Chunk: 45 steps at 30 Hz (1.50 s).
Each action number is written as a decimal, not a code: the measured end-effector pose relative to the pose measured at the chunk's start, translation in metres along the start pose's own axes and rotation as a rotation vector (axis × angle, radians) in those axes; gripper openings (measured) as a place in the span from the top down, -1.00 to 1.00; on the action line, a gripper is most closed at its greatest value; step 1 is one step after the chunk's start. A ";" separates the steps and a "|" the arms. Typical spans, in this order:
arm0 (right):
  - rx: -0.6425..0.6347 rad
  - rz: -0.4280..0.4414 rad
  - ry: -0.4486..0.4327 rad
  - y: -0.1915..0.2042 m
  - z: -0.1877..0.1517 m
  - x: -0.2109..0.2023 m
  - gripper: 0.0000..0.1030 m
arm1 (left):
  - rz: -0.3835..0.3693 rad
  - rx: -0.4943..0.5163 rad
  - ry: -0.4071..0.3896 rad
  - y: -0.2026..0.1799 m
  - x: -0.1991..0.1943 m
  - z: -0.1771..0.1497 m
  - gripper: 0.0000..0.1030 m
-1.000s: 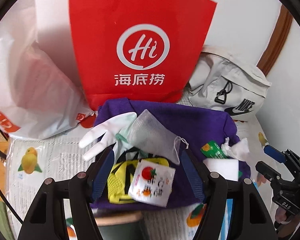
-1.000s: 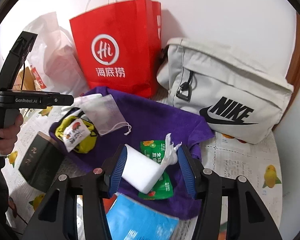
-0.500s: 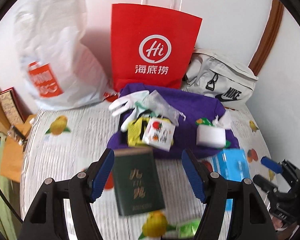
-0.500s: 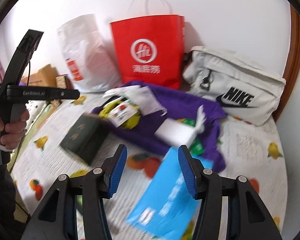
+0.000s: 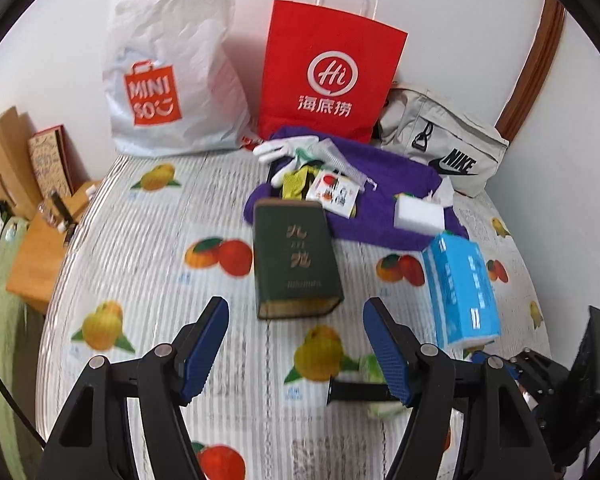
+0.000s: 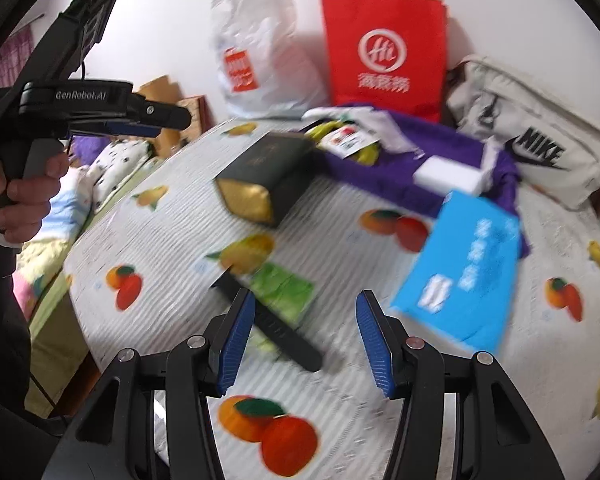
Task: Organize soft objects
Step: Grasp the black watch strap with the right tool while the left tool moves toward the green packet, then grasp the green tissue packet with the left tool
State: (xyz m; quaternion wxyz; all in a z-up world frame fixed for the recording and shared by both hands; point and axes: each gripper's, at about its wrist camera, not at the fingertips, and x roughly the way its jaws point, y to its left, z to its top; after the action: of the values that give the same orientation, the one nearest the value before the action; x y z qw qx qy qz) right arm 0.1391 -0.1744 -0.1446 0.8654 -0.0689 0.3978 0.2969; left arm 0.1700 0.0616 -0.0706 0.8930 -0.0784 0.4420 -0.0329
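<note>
Against the back wall stand a white Miniso bag [image 5: 168, 80], a red paper bag [image 5: 328, 68] and a grey Nike bag [image 5: 444, 148], upright w/ mouths up, probably as places to sort into. Just in front lies the purple towel [image 5: 396, 188] on the fruit-print bench cover [image 5: 140, 240], and the soft things are heaped on it: white glove [image 5: 278, 150], mesh pouch [image 5: 340, 162], yellow net item [image 5: 296, 186], white sponge [image 5: 418, 214]. A dark green box [image 5: 296, 264] leans on the towel's front edge; the blue tissue pack [image 5: 460, 288] lies beside, right. Near the camera, a green sachet [image 6: 284, 292] w/ a black strap [image 6: 268, 320] across it.

Left gripper [image 5: 296, 344] and right gripper [image 6: 304, 336] both hang over the cover, well apart from the heap, jaws spread and holding nothing. My guess: they stand back to see all items before choosing one.
</note>
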 end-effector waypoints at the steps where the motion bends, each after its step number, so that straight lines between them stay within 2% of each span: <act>1: -0.009 0.006 0.008 0.003 -0.003 0.005 -0.01 | -0.004 -0.003 0.003 0.000 0.000 -0.005 -0.32; 6: -0.074 0.021 0.036 0.017 -0.008 0.028 0.08 | -0.002 -0.006 0.012 0.002 0.004 -0.019 -0.32; 12: -0.150 0.027 0.087 0.025 -0.010 0.055 0.09 | -0.008 -0.031 0.029 0.011 0.016 -0.028 -0.32; 18: -0.153 0.031 0.128 0.026 -0.012 0.072 0.09 | -0.016 -0.044 0.057 0.019 0.026 -0.034 -0.32; 20: -0.165 0.027 0.131 0.027 -0.012 0.072 0.18 | -0.024 -0.049 0.062 0.020 0.028 -0.034 -0.32; 21: -0.174 0.015 0.126 0.028 -0.012 0.071 0.37 | -0.025 -0.051 0.063 0.021 0.029 -0.034 -0.32; 22: -0.168 0.000 0.119 0.027 -0.011 0.070 0.51 | -0.025 -0.053 0.064 0.021 0.030 -0.033 -0.32; 24: -0.114 0.014 0.125 0.017 -0.007 0.067 0.63 | -0.030 -0.053 0.063 0.021 0.031 -0.034 -0.32; 27: -0.027 0.045 0.109 0.005 -0.006 0.059 0.63 | -0.040 -0.058 0.069 0.021 0.032 -0.034 -0.32; 36: 0.066 -0.028 0.075 -0.012 -0.019 0.027 0.63 | -0.055 -0.033 0.073 0.014 0.028 -0.041 -0.32; 41: 0.098 -0.093 0.109 -0.021 -0.043 0.014 0.63 | -0.072 -0.022 0.078 0.007 0.028 -0.049 -0.32; 45: 0.113 -0.117 0.153 -0.026 -0.062 0.023 0.62 | -0.070 -0.017 0.098 0.004 0.033 -0.056 -0.32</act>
State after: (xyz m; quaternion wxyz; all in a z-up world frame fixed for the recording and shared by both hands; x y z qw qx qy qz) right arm 0.1255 -0.2068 -0.2061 0.8507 -0.0657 0.4741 0.2171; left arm 0.1454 0.0549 -0.1310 0.8678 -0.0998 0.4825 -0.0643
